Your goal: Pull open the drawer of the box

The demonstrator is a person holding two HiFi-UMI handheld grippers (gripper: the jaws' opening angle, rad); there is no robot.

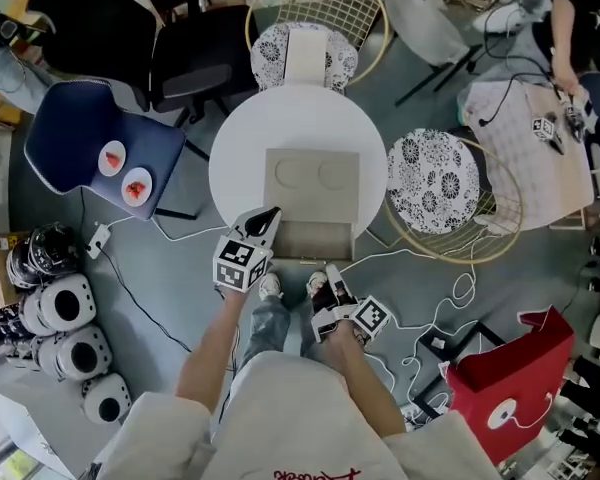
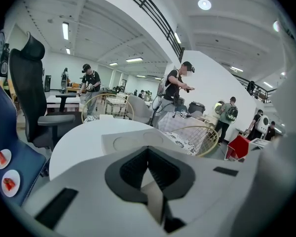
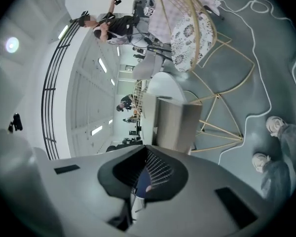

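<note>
A beige box [image 1: 313, 183] with two round hollows on top stands on the round white table [image 1: 240, 153]. Its drawer front [image 1: 315, 238] faces me at the table's near edge and looks pushed in. My left gripper [image 1: 268, 218] is shut and empty, with its tips at the box's near left corner. In the left gripper view the box top [image 2: 138, 141] lies just beyond the closed left gripper [image 2: 148, 152]. My right gripper [image 1: 330, 293] hangs lower, apart from the box, above my shoes. It is shut on nothing. The right gripper view shows the box [image 3: 175, 127] sideways past the closed right gripper [image 3: 147, 154].
Two wicker chairs with patterned cushions [image 1: 435, 183] [image 1: 305, 53] flank the table at right and back. A blue chair [image 1: 105, 148] holding two small plates and a black office chair [image 1: 195, 63] stand at left. White cables [image 1: 450, 303], a red bag [image 1: 510, 373] and white round devices [image 1: 65, 328] lie on the floor.
</note>
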